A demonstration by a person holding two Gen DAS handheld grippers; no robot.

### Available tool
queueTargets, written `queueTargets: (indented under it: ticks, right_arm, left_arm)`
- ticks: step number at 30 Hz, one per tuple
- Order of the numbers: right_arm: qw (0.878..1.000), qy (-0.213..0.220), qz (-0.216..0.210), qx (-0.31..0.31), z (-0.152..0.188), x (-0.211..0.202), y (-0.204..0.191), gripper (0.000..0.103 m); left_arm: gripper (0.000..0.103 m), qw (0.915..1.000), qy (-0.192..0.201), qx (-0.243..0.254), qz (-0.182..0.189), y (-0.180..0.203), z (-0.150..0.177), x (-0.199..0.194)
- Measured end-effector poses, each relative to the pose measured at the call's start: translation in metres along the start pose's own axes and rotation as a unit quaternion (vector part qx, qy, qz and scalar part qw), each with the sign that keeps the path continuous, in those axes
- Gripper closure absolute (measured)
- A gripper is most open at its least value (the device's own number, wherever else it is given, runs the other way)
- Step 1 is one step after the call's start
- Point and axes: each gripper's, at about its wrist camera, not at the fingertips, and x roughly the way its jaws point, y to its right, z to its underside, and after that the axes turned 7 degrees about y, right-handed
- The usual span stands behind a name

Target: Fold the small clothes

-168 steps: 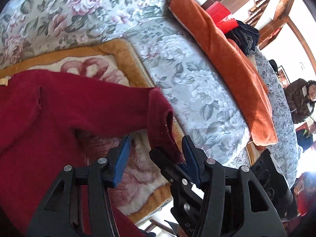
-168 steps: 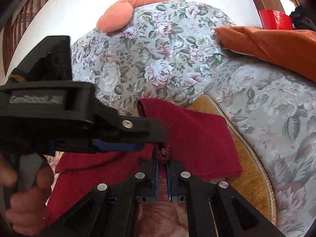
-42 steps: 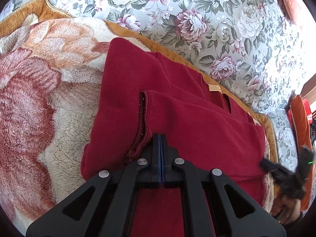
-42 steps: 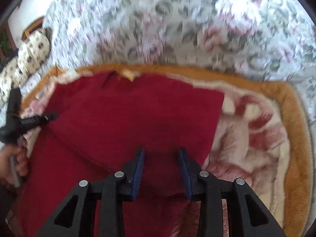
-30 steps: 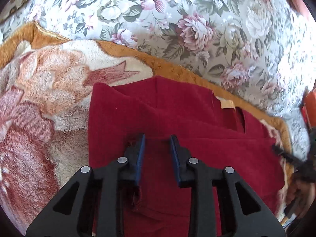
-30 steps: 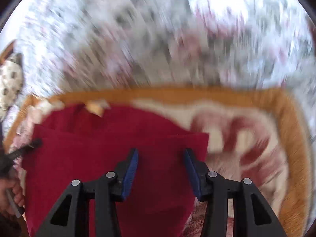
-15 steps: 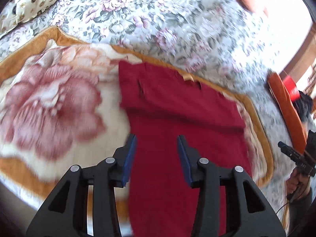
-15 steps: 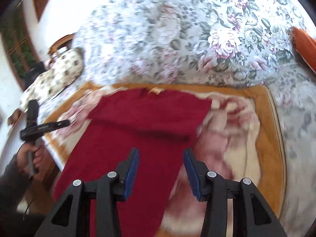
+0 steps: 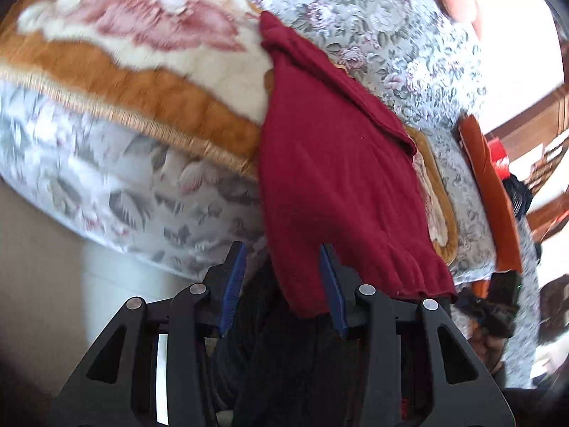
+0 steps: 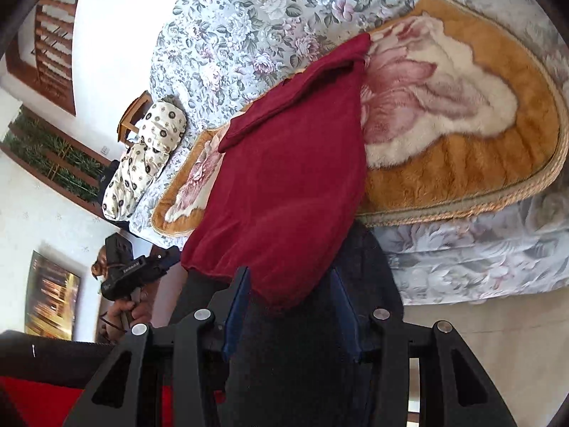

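A dark red sweater [image 9: 330, 163] lies on a fleece blanket with its sleeves folded across the chest. Its lower part hangs over the bed's front edge. It also shows in the right wrist view [image 10: 288, 185]. My left gripper [image 9: 282, 277] is open and empty, with the sweater's left hem corner just between and above its blue pads. My right gripper [image 10: 290, 302] is open and empty, with the right hem corner hanging between its fingertips. The left gripper [image 10: 124, 274] also shows in the right wrist view, off to the left.
The fleece blanket [image 9: 149, 71] with orange border and pink flower lies on a floral bedspread [image 9: 373, 10]. An orange cloth [image 9: 487, 185] lies at the right. A patterned pillow [image 10: 145, 153] lies at the far left. Dark trousers [image 10: 306, 356] show below the grippers.
Both grippers let go of the folded sleeves, opened and drew back and down from the chest to the hem hanging over the bed's edge.
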Motion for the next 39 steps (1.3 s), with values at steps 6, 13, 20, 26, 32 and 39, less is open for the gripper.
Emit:
queueTargets:
  ticks: [6, 13, 20, 26, 32, 39]
  right_arm:
    - [1.000, 0.002, 0.007, 0.009, 0.000, 0.010, -0.003, 0.057]
    - [0.997, 0.033, -0.053, 0.047, 0.001, 0.010, 0.011, 0.059]
    - [0.984, 0.056, -0.127, 0.111, 0.005, 0.015, 0.035, 0.070]
    - [0.991, 0.053, -0.101, 0.071, 0.000, 0.018, 0.023, 0.084]
    - [0.998, 0.052, -0.026, -0.016, 0.002, 0.006, 0.000, 0.094]
    - [0.991, 0.048, -0.015, -0.121, 0.013, -0.048, -0.049, 0.094]
  left_arm:
    - [0.062, 0.9945, -0.017, -0.075, 0.071, -0.018, 0.013, 0.013]
    - [0.062, 0.9782, -0.035, -0.137, 0.152, -0.028, 0.015, 0.039]
    - [0.065, 0.9684, -0.013, -0.158, 0.192, -0.028, 0.016, 0.027]
    - [0.092, 0.9845, 0.011, -0.098, 0.145, -0.008, 0.007, 0.019]
    - [0.095, 0.9958, 0.039, -0.002, 0.082, 0.022, 0.009, -0.010]
    - [0.096, 0.9874, 0.081, 0.048, 0.127, 0.043, 0.021, -0.083]
